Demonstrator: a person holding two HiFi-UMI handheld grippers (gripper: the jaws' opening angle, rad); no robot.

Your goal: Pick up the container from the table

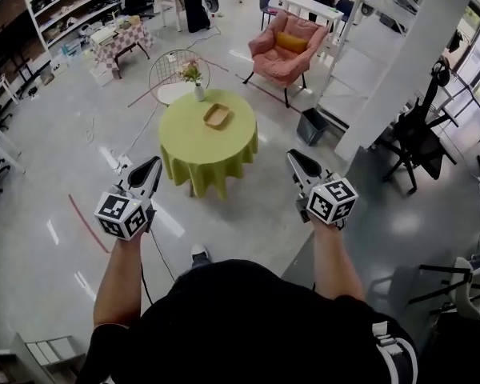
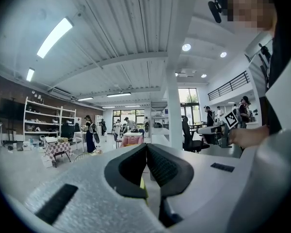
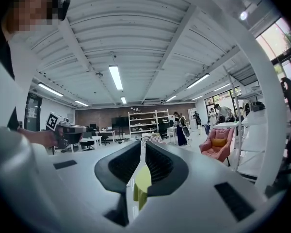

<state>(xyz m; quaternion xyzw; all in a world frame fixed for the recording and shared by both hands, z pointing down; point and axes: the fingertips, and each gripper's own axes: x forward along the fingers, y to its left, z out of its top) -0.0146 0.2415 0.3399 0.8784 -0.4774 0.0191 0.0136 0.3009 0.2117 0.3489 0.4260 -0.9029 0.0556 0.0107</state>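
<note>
A shallow wooden container [image 1: 217,116] lies on a round table [image 1: 188,152] covered with a yellow-green cloth, well ahead of me in the head view. A small vase of flowers [image 1: 197,86] stands at the table's far edge. My left gripper [image 1: 154,163] is held out short of the table's left side, its jaws shut and empty [image 2: 146,145]. My right gripper [image 1: 293,157] hovers short of the table's right side, also shut with nothing in it [image 3: 143,143]. A patch of the green cloth [image 3: 142,181] shows below the right jaws.
A pink armchair [image 1: 286,48] and a wire chair [image 1: 174,69] stand behind the table. A dark bin [image 1: 312,126] sits by a white pillar [image 1: 400,70]. Right of it is a black office chair [image 1: 420,138]. Shelves [image 1: 72,6] line the back left.
</note>
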